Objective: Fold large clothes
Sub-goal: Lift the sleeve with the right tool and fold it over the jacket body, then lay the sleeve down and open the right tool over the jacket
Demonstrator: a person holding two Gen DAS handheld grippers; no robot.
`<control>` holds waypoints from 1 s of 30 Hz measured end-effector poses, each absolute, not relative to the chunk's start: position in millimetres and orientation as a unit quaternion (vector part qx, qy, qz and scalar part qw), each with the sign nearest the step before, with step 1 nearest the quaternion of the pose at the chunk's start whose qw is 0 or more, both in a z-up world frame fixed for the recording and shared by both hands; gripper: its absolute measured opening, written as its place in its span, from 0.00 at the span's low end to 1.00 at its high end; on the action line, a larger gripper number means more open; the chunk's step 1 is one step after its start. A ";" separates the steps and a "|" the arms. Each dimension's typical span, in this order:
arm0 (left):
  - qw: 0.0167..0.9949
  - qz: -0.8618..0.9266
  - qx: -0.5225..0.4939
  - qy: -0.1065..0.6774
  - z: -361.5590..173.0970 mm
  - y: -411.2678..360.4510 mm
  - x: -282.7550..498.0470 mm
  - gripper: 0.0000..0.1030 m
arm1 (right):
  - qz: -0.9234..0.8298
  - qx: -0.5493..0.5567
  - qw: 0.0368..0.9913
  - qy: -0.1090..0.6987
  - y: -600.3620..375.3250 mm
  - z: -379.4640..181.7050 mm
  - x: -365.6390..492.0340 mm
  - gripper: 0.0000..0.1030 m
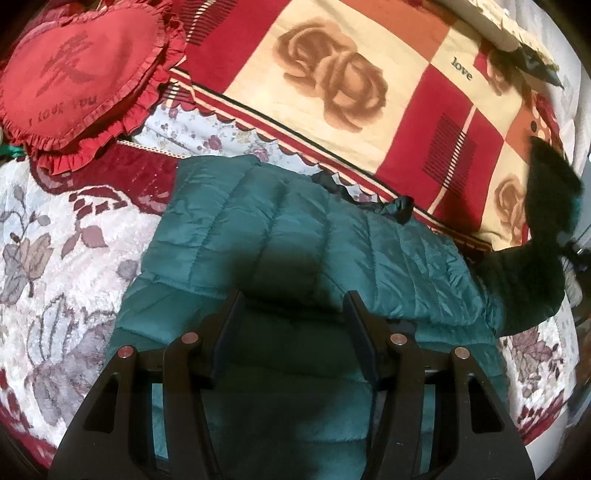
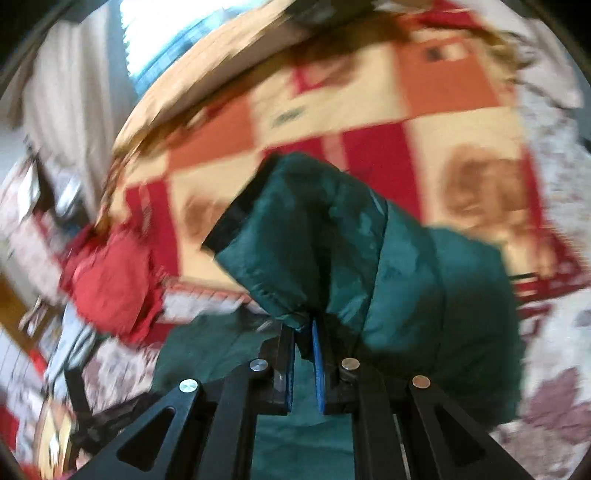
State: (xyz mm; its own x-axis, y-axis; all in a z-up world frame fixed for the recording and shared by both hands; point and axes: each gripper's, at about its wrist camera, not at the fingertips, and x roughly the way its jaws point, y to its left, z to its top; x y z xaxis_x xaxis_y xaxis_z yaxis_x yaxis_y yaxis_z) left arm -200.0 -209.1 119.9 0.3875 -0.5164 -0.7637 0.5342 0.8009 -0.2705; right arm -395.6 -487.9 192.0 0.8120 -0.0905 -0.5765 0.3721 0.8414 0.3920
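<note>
A dark green quilted puffer jacket [image 1: 295,236] lies across a bed. My left gripper [image 1: 293,301] is open just above the jacket's middle, holding nothing. In the right wrist view, which is blurred by motion, my right gripper [image 2: 303,326] is shut on a fold of the jacket's sleeve [image 2: 317,236], whose black-edged cuff [image 2: 232,218] sticks up and left. The lifted sleeve also shows at the right edge of the left wrist view [image 1: 543,221].
A red heart-shaped ruffled cushion [image 1: 81,77] lies at the upper left of the bed. A red, cream and orange rose-print blanket [image 1: 369,92] lies behind the jacket. The floral bedspread [image 1: 55,240] shows on the left. A window [image 2: 166,29] and clutter are beyond the bed.
</note>
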 end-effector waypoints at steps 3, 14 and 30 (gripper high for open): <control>0.831 -0.311 0.001 0.461 118.3 -203.1 -195.8 0.54 | -0.092 0.248 0.913 0.312 -453.3 163.0 -361.3 0.08; 0.815 -0.317 -0.025 0.484 119.3 -202.5 -187.6 0.54 | -0.038 0.191 0.894 0.404 -384.2 95.6 -317.4 0.82; 0.785 -0.328 -0.048 0.523 115.7 -275.4 -182.5 0.64 | -0.077 0.263 0.897 0.347 -428.6 143.5 -422.8 0.84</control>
